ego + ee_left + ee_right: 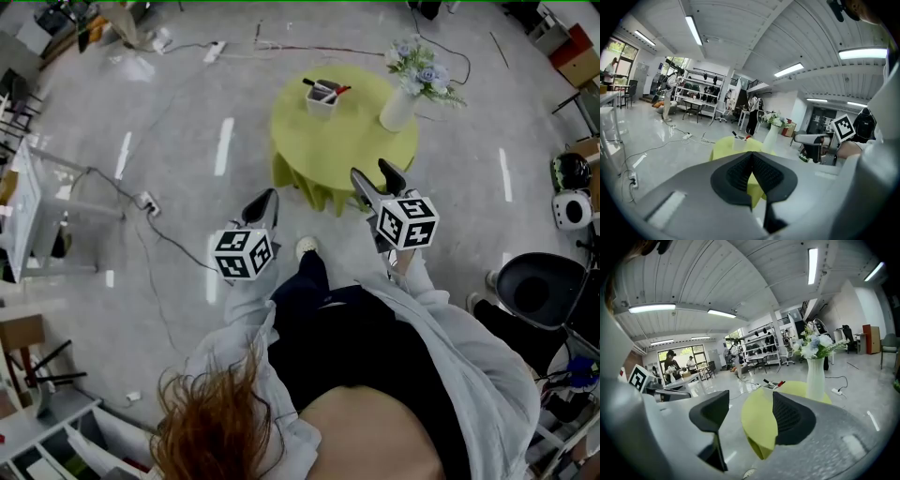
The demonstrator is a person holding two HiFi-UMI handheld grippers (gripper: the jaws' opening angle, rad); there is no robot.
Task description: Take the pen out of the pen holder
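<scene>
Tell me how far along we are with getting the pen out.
Done: nothing yet. The pens stand in the white pen holder on the yellow-green round table. In hand: nothing. The left gripper has its jaws together on nothing, the right gripper has its jaws apart and empty, and both are short of the table. Left: close in, grip a pen, lift it out.

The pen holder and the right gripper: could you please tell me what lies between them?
Head view: only bare green tablecloth lies between the right gripper and the pen holder; the vase stands off to the side.
</scene>
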